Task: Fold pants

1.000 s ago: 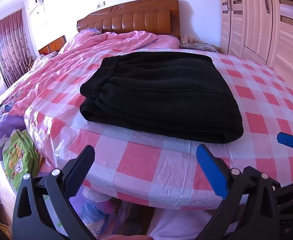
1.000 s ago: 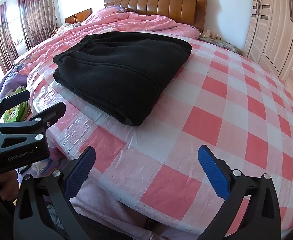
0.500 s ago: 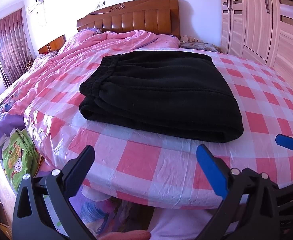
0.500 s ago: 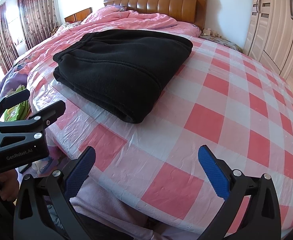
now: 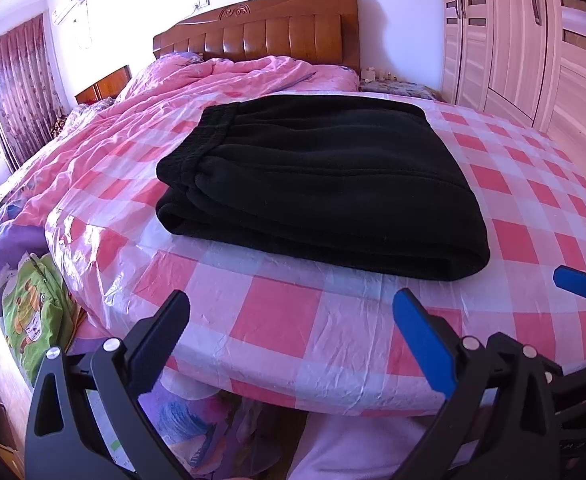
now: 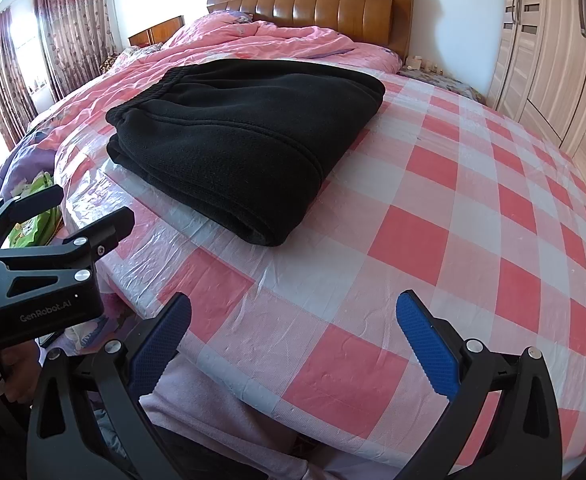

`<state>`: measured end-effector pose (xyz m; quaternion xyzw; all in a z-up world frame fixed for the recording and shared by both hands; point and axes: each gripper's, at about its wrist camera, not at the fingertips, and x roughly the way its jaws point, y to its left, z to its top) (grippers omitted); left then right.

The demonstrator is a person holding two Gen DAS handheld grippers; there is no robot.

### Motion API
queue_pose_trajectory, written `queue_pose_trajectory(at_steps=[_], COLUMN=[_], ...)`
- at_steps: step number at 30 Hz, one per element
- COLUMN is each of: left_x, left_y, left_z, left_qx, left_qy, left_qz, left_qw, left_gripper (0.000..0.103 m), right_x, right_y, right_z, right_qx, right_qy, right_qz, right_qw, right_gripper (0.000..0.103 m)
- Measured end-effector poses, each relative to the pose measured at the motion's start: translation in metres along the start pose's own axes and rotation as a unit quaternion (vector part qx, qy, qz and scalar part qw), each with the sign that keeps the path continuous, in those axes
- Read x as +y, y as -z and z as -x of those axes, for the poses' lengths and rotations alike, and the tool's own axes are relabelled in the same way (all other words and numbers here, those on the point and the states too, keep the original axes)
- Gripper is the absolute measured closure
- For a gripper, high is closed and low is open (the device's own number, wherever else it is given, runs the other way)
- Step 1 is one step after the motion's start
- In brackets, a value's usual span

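Note:
Black fleece pants (image 5: 317, 184) lie folded into a flat rectangle on the pink checked bed cover (image 5: 277, 312), waistband at the left. They also show in the right wrist view (image 6: 245, 136). My left gripper (image 5: 293, 332) is open and empty, held off the bed's near edge, in front of the pants. My right gripper (image 6: 293, 332) is open and empty, near the bed's edge, to the right of the pants. The left gripper's body (image 6: 41, 268) shows at the left of the right wrist view.
A crumpled pink duvet (image 5: 197, 88) and a wooden headboard (image 5: 269, 28) lie behind the pants. Wardrobe doors (image 5: 533, 40) stand on the right. A green bag (image 5: 33, 312) and purple bedding sit on the floor at the left. Curtains (image 6: 69, 32) hang at the far left.
Both grippers have stayed open and drifted very slightly; the folded pants have not moved.

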<state>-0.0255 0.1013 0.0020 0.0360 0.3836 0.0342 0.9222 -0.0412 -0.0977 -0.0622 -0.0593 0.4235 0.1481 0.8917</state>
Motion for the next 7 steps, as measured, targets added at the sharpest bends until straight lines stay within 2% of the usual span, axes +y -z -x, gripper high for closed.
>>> queue_pose_trajectory(at_steps=[7], left_x=[0.0003], left_y=[0.0012], left_z=[-0.0058], left_qx=[0.014], left_qy=[0.005], left_qz=[0.002], left_qw=[0.9999], left_gripper=[0.001], right_x=[-0.0001], right_y=[0.0], right_z=[0.0], right_qx=[0.0], right_qy=[0.0], right_qz=[0.0], right_qw=[1.0], right_gripper=[0.004])
